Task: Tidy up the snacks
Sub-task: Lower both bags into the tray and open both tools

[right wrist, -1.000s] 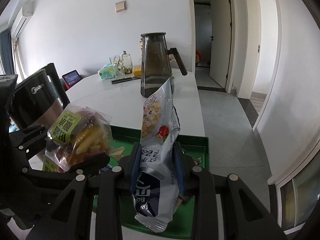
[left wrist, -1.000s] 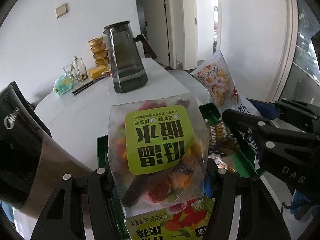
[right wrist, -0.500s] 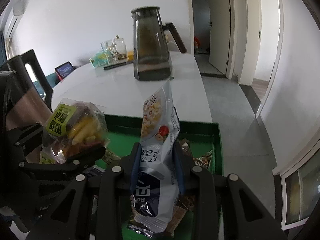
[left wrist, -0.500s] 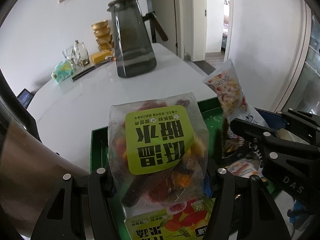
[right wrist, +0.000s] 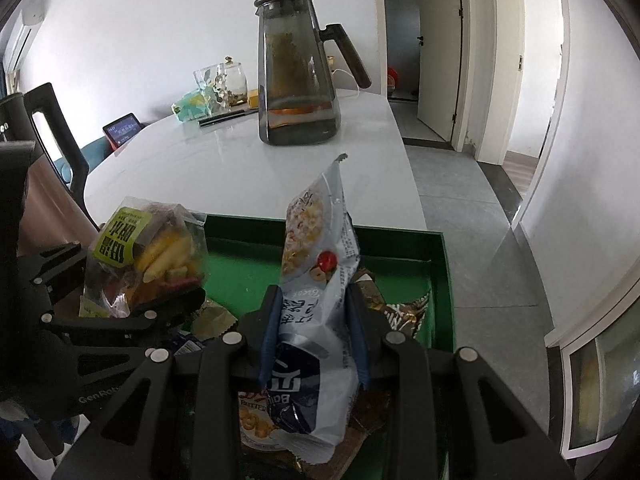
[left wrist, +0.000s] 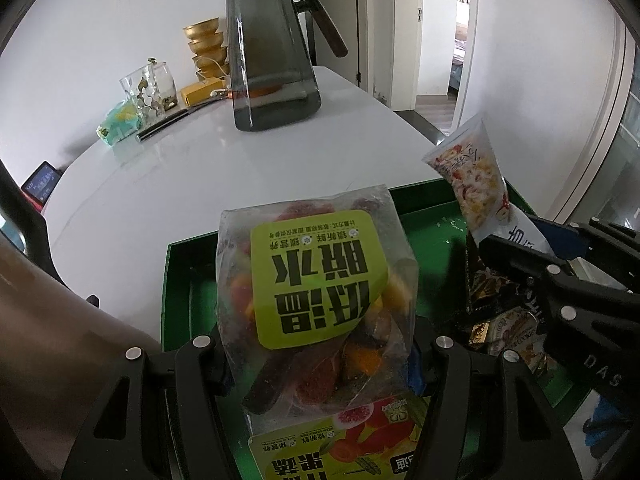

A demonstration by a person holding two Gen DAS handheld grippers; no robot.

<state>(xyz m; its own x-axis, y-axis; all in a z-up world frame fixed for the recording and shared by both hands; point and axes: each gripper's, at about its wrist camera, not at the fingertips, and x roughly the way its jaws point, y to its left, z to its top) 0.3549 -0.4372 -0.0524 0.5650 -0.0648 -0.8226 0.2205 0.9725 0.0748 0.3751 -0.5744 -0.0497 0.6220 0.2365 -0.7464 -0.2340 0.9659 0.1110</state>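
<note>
While both packets are held above the green tray (left wrist: 176, 280), the left claw (left wrist: 320, 356) is clamped on a clear bag of dried fruit (left wrist: 316, 300) with a lime-green label, and the right claw (right wrist: 314, 332) is closed on a pale cereal pouch (right wrist: 316, 280) standing upright. Wrapped snacks (left wrist: 500, 320) are seen lying in the tray, which rests on the white surface (right wrist: 224, 168) near a dark glass pitcher (right wrist: 298, 80).
</note>
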